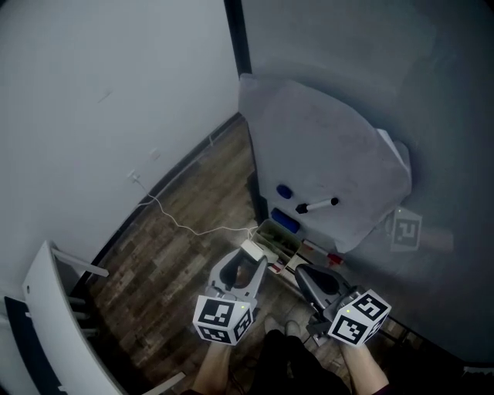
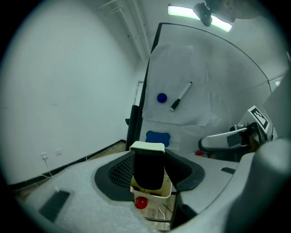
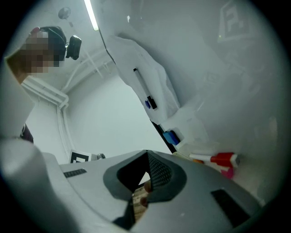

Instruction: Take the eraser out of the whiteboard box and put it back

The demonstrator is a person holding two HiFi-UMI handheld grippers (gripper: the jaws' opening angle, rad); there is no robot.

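Left gripper (image 2: 149,157) pinching the eraser (image 2: 148,173) upright, hanging over the whiteboard box (image 2: 166,190), right gripper (image 3: 148,157) pressing its jaws together on nothing, ceiling light (image 2: 182,11) showing in both gripper views, not the head view.

No legible lettering, only square code markers on left cube (image 1: 224,319), right cube (image 1: 359,317) and wall tag (image 1: 406,230).

The floor (image 1: 177,247) looks like wood planks, matt and grainy. A thin, crinkled, translucent sheet (image 1: 332,154), plastic by its look, lies over the smooth whiteboard (image 1: 448,100). The eraser (image 2: 148,164) has a smooth cream plastic back and a black, matt, felt-like face. The box (image 2: 167,190) looks like cream plastic. The left tool (image 2: 150,175) is matt grey plastic; its black pads (image 2: 119,173) bear a fine grid texture.
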